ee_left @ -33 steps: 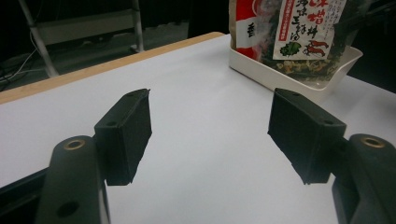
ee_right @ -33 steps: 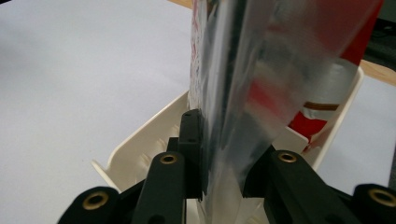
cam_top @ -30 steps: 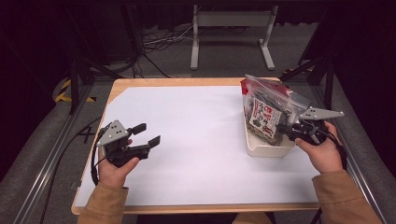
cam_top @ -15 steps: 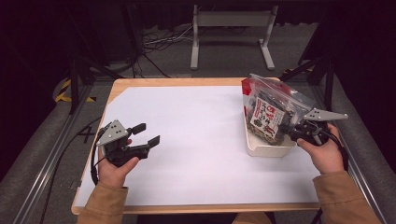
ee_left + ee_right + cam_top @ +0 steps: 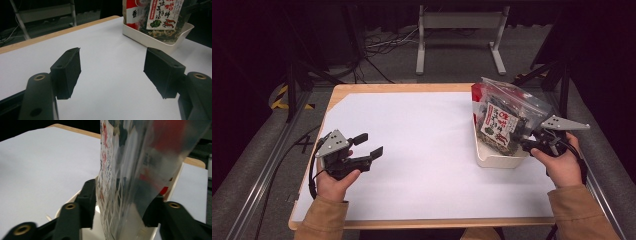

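A clear plastic snack bag [image 5: 502,122] with a red and white label stands leaning in a white tray [image 5: 499,160] at the table's right side. My right gripper [image 5: 524,140] reaches into the tray from the right. Its jaws have just been opening and now stand apart on either side of the bag [image 5: 125,170], which stays between them. My left gripper [image 5: 368,145] hovers over the white table cover at the left, open with nothing between its pads [image 5: 67,71]. Far ahead of it I see the tray [image 5: 155,41] and the bag [image 5: 160,15].
A white sheet [image 5: 422,150] covers most of the wooden table [image 5: 377,88]. Beyond the far edge are a metal stand [image 5: 459,22] and loose cables [image 5: 382,47] on the floor. Dark rails run along both sides of the table.
The right gripper's grey top plate has shifted slightly to the right beside the bag. The bag, the tray and the left hand look unchanged.
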Available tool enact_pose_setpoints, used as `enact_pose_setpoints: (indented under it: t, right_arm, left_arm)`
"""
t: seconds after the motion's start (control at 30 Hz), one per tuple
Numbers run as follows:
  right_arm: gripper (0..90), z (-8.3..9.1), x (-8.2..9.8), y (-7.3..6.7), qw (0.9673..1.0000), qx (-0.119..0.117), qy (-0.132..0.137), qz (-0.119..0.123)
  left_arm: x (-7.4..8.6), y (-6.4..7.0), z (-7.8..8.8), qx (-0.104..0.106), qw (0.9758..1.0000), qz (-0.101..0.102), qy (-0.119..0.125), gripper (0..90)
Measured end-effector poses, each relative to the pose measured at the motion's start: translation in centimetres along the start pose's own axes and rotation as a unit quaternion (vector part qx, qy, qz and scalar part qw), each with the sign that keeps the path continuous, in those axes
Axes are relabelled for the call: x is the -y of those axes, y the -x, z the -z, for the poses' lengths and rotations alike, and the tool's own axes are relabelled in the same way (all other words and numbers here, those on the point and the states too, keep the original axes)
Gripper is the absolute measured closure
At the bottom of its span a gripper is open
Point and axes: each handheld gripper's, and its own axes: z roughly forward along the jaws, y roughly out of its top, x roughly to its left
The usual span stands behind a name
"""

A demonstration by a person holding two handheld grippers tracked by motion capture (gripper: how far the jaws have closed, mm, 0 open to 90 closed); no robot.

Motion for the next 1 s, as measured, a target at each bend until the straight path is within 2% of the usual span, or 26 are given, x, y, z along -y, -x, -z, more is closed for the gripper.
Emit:
enact_pose_setpoints:
  t: [0.13, 0.17, 0.27, 0.5, 0.63, 0.83, 1.0]
  right_arm:
    - [42.3, 0.6, 0.1, -0.1, 0.9999, 0.008, 0.006, 0.002]
    - [39.8, 1.5, 0.1, -0.1, 0.9998, 0.014, 0.016, 0.001]
    - [38.6, 2.3, 0.2, -0.1, 0.9997, 0.017, 0.02, 0.001]
    - [34.0, 4.4, 0.6, -0.7, 0.9996, 0.019, 0.02, 0.006]
    - [32.8, 5.1, 1.0, -1.5, 0.9993, 0.029, 0.014, 0.019]
    - [32.5, 5.6, 1.3, -2.6, 0.9994, 0.018, 0.016, 0.023]
    - [32.0, 5.4, 1.6, -4.2, 0.9991, 0.003, 0.015, 0.039]
  left_arm:
    - [0.1, 0.3, 0.2, 0.001, 1.0, -0.007, -0.005, 29.9]
    - [0.1, 0.4, 0.2, 0.003, 1.0, -0.006, -0.005, 29.8]
    - [0.2, 0.5, 0.6, 0.002, 0.9999, -0.012, -0.007, 29.6]
    - [0.9, 0.5, 1.8, 0.001, 0.9999, -0.014, -0.004, 29.4]
    - [1.3, 0.6, 2.2, 0.001, 0.9999, -0.011, -0.005, 29.3]
    - [1.7, 0.7, 2.5, 0.002, 0.9999, -0.015, -0.006, 29.3]
    - [2.3, 0.9, 2.7, 0.003, 0.9998, -0.02, 0.002, 29.4]
